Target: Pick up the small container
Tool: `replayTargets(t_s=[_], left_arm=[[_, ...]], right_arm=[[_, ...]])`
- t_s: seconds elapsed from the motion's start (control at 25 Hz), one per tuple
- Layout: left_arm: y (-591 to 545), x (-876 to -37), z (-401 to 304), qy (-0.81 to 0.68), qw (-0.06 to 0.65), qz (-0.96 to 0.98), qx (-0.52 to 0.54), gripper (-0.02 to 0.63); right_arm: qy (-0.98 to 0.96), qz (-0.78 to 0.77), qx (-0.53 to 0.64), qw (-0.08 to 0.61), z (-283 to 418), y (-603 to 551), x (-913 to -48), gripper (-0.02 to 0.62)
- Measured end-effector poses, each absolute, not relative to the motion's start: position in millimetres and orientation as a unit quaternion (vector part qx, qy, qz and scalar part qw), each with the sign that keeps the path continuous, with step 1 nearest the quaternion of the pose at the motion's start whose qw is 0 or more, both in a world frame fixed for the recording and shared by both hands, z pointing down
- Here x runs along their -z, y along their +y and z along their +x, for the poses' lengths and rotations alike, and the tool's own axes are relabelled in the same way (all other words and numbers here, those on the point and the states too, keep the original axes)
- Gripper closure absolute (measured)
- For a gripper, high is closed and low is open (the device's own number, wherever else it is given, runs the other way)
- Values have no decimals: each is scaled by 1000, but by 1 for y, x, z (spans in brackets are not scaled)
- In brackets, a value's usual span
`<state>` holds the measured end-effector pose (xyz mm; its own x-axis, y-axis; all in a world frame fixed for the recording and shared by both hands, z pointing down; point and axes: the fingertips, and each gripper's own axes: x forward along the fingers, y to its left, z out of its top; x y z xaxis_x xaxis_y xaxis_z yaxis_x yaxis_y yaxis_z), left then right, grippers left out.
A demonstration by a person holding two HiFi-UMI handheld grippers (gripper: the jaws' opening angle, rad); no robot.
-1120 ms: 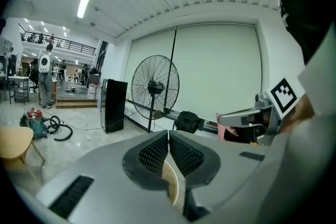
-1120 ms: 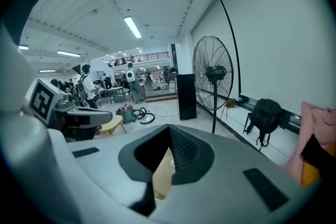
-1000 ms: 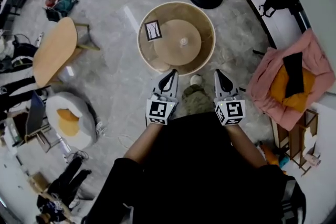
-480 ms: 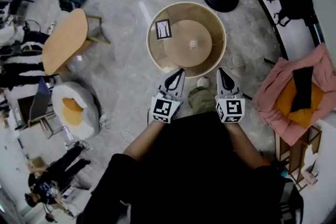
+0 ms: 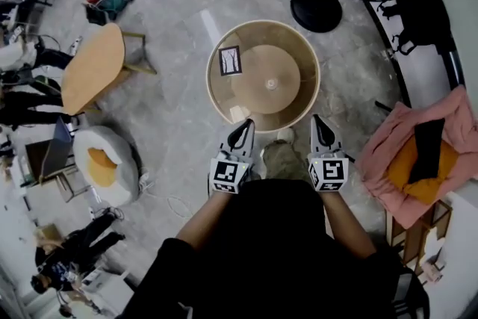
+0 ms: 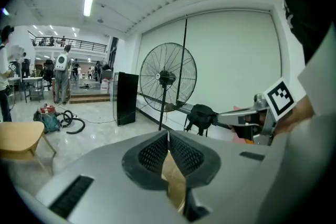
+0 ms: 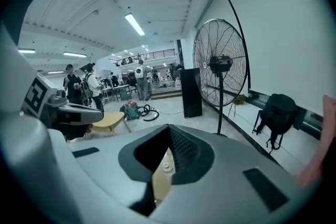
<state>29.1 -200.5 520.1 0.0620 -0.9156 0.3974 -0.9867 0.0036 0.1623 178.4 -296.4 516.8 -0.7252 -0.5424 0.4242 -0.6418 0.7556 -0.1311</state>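
The small container [image 5: 270, 84] is a pale little pot at the middle of a round wooden table [image 5: 224, 97] with a clear outer ring. Both grippers hover side by side at the table's near rim, short of the pot. My left gripper [image 5: 247, 123] is shut and empty, its tips meeting in the left gripper view [image 6: 168, 135]. My right gripper [image 5: 317, 119] is shut and empty as well [image 7: 168, 128]. Below its closed jaws the small container [image 7: 166, 166] shows on the tan tabletop. Each gripper view also catches the other gripper: the right gripper [image 6: 247, 118] and the left gripper [image 7: 63, 110].
A black-and-white marker card [image 5: 230, 60] lies on the table's left part. A standing fan [image 5: 320, 7] rises behind the table and a black bag [image 5: 418, 7] hangs at the right wall. A low wooden table [image 5: 93, 67], a pouffe [image 5: 104, 164] and people are at the left; pink cloth [image 5: 441, 123] lies at the right.
The head camera has shifted, so the table sits lower and more to the right in the picture. Both grippers stay shut, side by side at the near rim.
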Motion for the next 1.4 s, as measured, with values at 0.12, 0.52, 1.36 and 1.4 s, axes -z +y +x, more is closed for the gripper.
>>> replayTargets(t_s=[0.12, 0.52, 1.36, 1.4], left_arm=[[-218, -558, 22, -687, 227, 686, -80, 580], [-277, -742, -5, -687, 278, 666, -89, 579], [-359, -950, -10, -655, 300, 675, -156, 236], [-361, -957, -11, -655, 302, 675, -157, 230]], right_arm=[[-915, 323, -138, 200, 172, -312, -534, 574], [-912, 269, -157, 267, 139, -313, -650, 574], [-904, 224, -174, 321, 134, -340, -792, 574], [-904, 220, -176, 322, 133, -340, -796, 574]])
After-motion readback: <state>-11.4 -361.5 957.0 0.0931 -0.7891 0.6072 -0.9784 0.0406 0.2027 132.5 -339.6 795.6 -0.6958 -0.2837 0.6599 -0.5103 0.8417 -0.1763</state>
